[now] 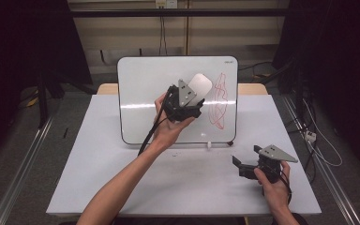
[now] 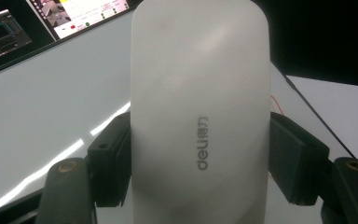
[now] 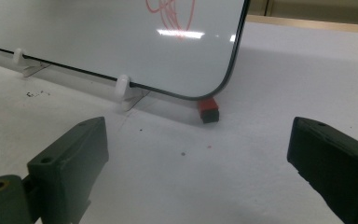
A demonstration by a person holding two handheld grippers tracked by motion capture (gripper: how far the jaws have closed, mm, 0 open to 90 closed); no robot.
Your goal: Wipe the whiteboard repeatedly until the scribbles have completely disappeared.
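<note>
The left gripper [image 1: 193,99] is clamping a white eraser [image 1: 199,86] between its jaws and holding it up against the whiteboard [image 1: 145,89], just left of the red scribble [image 1: 218,101]. The right gripper [image 1: 243,166] is resting low over the table [image 1: 98,178], its jaws standing wide open and gripping nothing.

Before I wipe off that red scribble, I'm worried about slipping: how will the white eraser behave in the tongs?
The white eraser looks rigid: it keeps its rounded shape between the left tongs. Its smooth, matte shell may slip under pressure, since the pads clamp only its lower sides. It probably weighs little for its size.
</note>
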